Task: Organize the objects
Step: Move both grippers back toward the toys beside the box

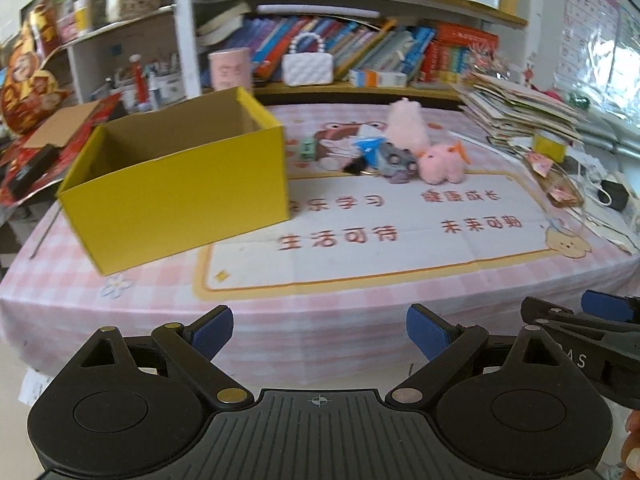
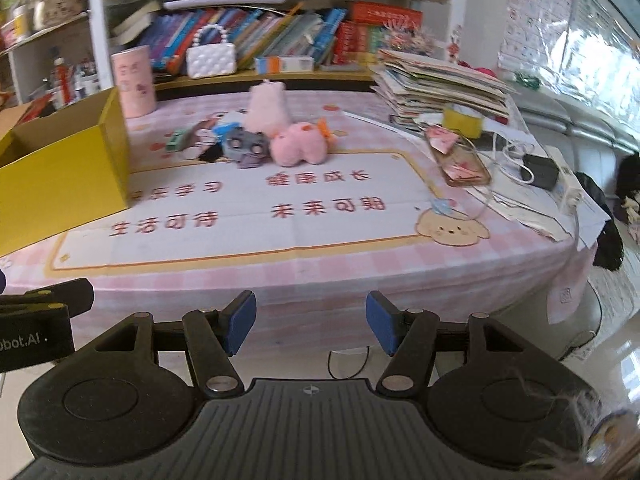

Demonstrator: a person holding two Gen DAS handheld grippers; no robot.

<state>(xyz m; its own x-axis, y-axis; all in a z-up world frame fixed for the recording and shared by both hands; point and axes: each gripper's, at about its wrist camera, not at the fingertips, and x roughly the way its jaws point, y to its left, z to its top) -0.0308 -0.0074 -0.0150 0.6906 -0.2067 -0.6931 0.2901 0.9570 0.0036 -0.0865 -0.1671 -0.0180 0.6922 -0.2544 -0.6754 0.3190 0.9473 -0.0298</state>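
Note:
An open yellow cardboard box (image 1: 176, 184) (image 2: 60, 176) stands at the left of a table under a pink checked cloth. Behind the printed mat lies a heap of small toys: a tall pale pink plush (image 1: 406, 122) (image 2: 267, 106), a pink plush pig (image 1: 442, 162) (image 2: 298, 144), a grey toy car (image 1: 394, 160) (image 2: 244, 144), a blue-and-white piece (image 1: 368, 148) and a small green toy (image 1: 307, 148) (image 2: 176, 139). My left gripper (image 1: 319, 334) hangs open before the table's front edge, nothing between its blue pads. My right gripper (image 2: 311, 322) is open too, empty, beside the left one.
A crowded bookshelf (image 1: 360, 44) runs behind the table, with a white quilted purse (image 1: 307, 66) and a pink cylinder (image 2: 134, 82). A stack of papers (image 2: 436, 88), a yellow cup (image 2: 462, 120), a phone (image 2: 460, 164) and charger cables (image 2: 536, 172) fill the table's right side.

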